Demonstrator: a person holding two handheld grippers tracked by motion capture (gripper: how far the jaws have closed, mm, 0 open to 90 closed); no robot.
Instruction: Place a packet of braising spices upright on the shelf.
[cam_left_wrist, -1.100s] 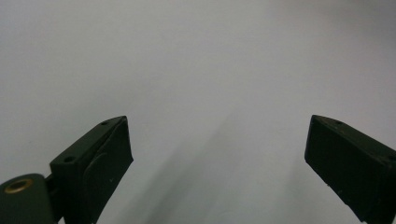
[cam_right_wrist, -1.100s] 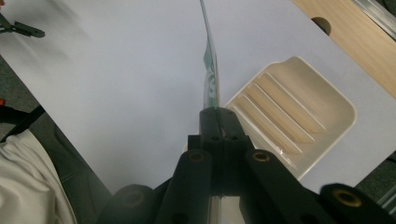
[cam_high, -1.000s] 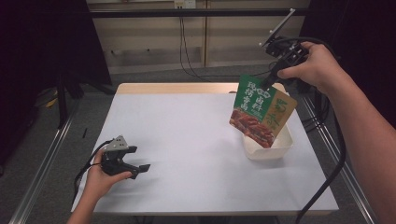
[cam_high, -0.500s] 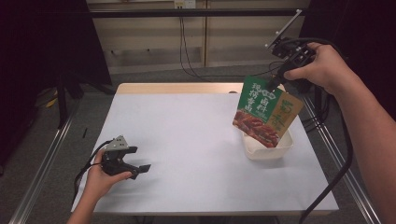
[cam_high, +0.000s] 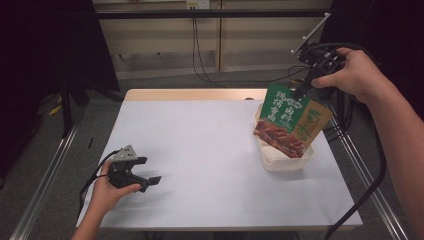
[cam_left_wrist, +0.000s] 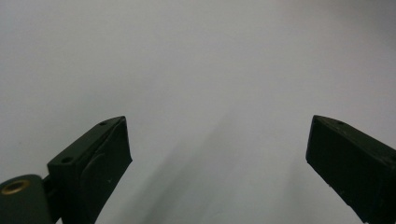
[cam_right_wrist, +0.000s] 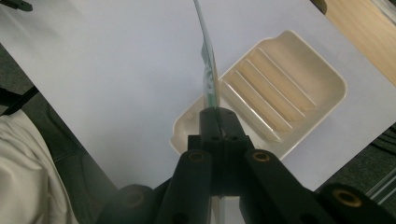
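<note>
The fingers (cam_right_wrist: 218, 122) of the right gripper (cam_high: 302, 92) are pressed together on the top edge of a packet (cam_high: 291, 121), which is seen edge-on in the right gripper view (cam_right_wrist: 208, 60). The packet, green and tan with a picture of food, is held tilted at the right of the high view, its lower part in front of a cream tray (cam_high: 285, 161). The ribbed tray (cam_right_wrist: 280, 88) rests on the white worktop (cam_high: 200, 150), near its right edge. At the lower left of the high view, the left gripper (cam_high: 150, 180) is held low over the worktop by a hand (cam_high: 107, 192). Its fingers (cam_left_wrist: 100, 158) are spread wide, with bare worktop (cam_left_wrist: 210, 84) between them.
</note>
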